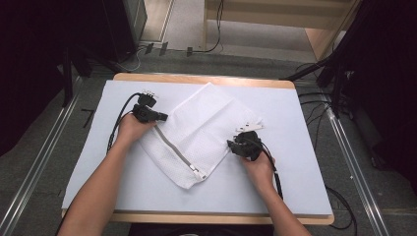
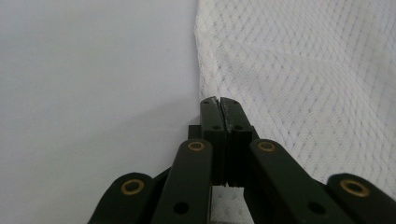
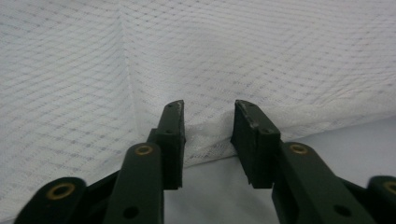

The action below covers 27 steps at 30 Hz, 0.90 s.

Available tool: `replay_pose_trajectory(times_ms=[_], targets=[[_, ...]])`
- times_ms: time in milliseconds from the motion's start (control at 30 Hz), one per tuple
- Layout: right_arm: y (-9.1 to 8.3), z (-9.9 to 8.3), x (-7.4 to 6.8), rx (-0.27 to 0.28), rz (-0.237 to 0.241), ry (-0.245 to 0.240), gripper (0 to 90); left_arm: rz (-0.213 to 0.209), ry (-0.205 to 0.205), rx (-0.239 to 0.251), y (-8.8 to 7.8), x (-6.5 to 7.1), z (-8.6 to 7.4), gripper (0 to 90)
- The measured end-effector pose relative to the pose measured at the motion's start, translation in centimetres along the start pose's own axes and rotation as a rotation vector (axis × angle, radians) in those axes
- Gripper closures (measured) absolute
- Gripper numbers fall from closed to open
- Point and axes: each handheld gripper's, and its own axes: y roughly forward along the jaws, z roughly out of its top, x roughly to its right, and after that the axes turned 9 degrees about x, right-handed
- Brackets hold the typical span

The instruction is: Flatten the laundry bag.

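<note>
1. Handling a white mesh laundry bag [image 1: 201, 132] is the work here; it lies flat as a diamond in the middle of the worktop [image 1: 295, 123], its grey zipper [image 1: 174, 152] running along the edge from 9 o'clock down to 6 o'clock.
2. Note the left gripper [image 1: 160, 117] at the bag's 9 o'clock corner: in the left gripper view its jaws are pressed together, and mesh shows just beneath and beside them, so it looks to be pinching the bag's edge, though how much cloth is caught is hard to tell.
3. Check that pinch with a gentle lift before trusting it; thin mesh slips out of a shallow bite.
4. Look to the right gripper [image 1: 232, 145] at the 3 o'clock corner: in the right gripper view [image 3: 208, 133] its jaws stand spread with the hem bunched between them, not yet pressed.
5. Push that gripper slightly farther over the hem so both layers sit between the pads, then close fully.
6. Keep both grippers low against the worktop while closing, so the cloth is not shoved away.
7. Raise or fold, I judge, only once both corners are held, moving the hands evenly to keep the mesh taut and the zipper from twisting.
</note>
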Motion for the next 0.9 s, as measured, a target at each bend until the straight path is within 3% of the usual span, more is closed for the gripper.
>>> replay_pose_trajectory(times_ms=[100, 200, 633, 900], targets=[[0.0, -0.2, 0.1, 0.023, 0.021, 0.021, 84.6, -0.005, -0.005, 0.001, 0.0, 0.0, 0.0, 90.0], [0.1, -0.2, 0.1, 0.019, 0.035, 0.03, 89.8, -0.012, -0.016, -0.002, -0.1, -0.1, 0.0, 90.0], [0.2, 0.7, 1.7, -0.037, 0.083, 0.111, 90.0, -0.041, -0.065, 0.04, -1.5, 0.1, -0.1, 90.0], [0.4, 1.5, 2.9, -0.042, 0.076, 0.122, 90.0, -0.032, -0.054, 0.055, -3.2, 1.1, -1.1, 90.0]])
